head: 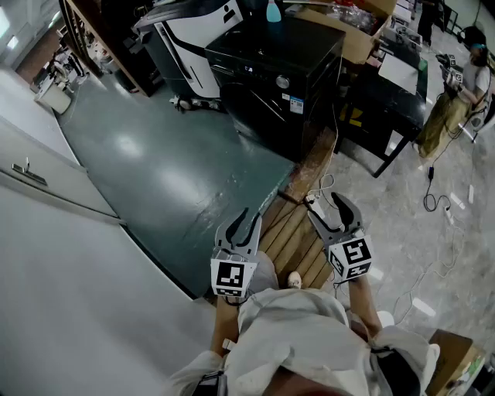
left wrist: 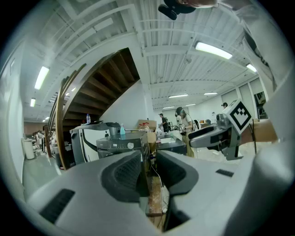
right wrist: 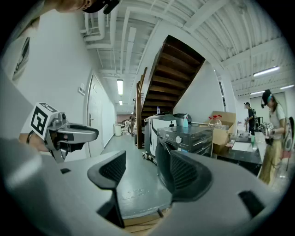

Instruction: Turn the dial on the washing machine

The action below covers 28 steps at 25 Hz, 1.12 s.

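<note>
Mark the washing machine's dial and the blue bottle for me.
dial (head: 283, 82), head view, centre of the round knob face.
blue bottle (head: 273, 11), head view, middle of its body.

Bright ceiling strips (left wrist: 213, 50), fisheye-warped edges.

Grey left hand-held gripper (head: 252, 216) and right hand-held gripper (head: 328, 203) — black ribbed pads (right wrist: 113, 168), black-and-white marker cubes (head: 230, 277) — cream top (head: 298, 325).

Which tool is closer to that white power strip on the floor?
Right. In the head view the right tool sits just beside the power strip; the left tool is farther left, across the wooden boards.
</note>
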Motion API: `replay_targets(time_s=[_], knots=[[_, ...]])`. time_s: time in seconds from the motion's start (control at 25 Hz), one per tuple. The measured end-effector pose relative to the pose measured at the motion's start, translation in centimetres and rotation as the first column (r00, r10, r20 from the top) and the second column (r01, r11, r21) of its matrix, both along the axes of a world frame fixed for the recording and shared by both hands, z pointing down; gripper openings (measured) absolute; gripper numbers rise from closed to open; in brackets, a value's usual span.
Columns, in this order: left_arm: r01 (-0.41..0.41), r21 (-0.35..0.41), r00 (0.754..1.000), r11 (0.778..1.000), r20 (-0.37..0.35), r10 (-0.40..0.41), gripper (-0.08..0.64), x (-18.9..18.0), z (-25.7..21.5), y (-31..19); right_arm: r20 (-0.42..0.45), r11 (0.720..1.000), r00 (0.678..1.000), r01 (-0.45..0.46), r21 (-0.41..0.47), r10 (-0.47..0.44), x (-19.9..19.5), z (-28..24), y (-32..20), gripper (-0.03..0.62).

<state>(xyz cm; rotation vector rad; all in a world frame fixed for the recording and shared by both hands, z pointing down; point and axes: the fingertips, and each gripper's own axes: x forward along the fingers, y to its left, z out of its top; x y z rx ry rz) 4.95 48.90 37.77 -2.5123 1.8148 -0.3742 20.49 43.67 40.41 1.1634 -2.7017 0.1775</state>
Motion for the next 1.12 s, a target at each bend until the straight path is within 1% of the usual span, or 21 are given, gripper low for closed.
replay_targets(time_s=[0.24,0.48,0.76,0.92,1.12], knots=[[0.004,-0.001,1.0,1.0,-0.008,-0.004,0.11,1.0,0.1,0.7,0.03,1.0,0.999,0.016,0.002,-0.016,-0.1,-0.5,0.6,0.299],[-0.002,-0.009,1.0,1.0,-0.012,0.002,0.107,-0.1,0.5,-0.7,0.033,1.0,0.999,0.016,-0.006,-0.016,-1.5,-0.2,-0.3,0.301],[-0.04,-0.009,0.999,0.999,-0.027,0.04,0.102,-3.2,-0.6,-4.4,0.001,1.0,1.0,-0.002,-0.02,0.002,-5.0,-1.3,-3.2,0.3],[-0.075,-0.043,0.997,0.996,-0.03,0.074,0.101,-5.6,-1.4,-5.8,-0.014,0.999,0.999,-0.029,-0.038,0.028,-7.4,-2.6,-4.3,0.296],[-0.113,-0.064,0.993,0.992,-0.036,0.111,0.098,-8.6,-2.3,-7.8,-0.035,0.996,0.997,-0.07,-0.049,0.069,-10.2,-3.9,-5.6,0.288]])
